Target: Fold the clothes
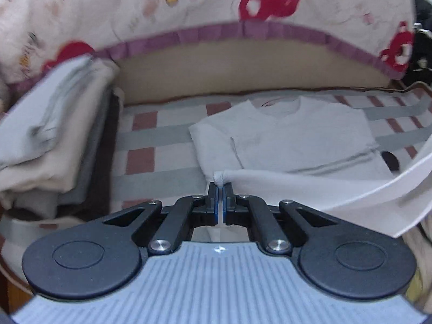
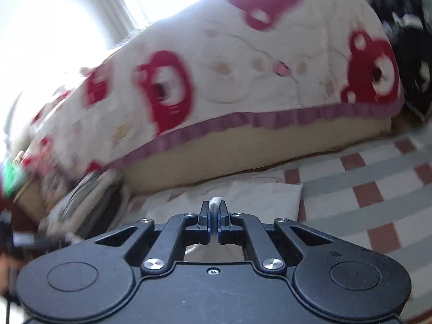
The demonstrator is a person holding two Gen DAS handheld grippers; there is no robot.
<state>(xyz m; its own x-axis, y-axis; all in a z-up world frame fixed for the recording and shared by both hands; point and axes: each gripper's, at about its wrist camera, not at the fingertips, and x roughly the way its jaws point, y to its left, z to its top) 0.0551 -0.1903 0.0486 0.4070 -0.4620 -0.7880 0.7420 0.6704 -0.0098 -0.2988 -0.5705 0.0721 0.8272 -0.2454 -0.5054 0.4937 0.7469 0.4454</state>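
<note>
A white long-sleeved shirt (image 1: pixel 297 135) lies flat on the checked bed sheet (image 1: pixel 151 135), collar toward the far side. My left gripper (image 1: pixel 220 187) is shut on a bunched bit of the shirt's near edge, and the cloth runs taut from it to the right, lifted off the bed. In the right wrist view my right gripper (image 2: pixel 214 208) is shut on a small fold of the same white shirt (image 2: pixel 267 197), which pokes up between the tips. The rest of the shirt lies beyond and below it.
A stack of folded clothes (image 1: pixel 54 140) sits at the left on the bed. A quilt with red bear prints and a purple trim (image 1: pixel 243 31) rises behind the sheet. Dark items (image 2: pixel 410 40) lie at the far right.
</note>
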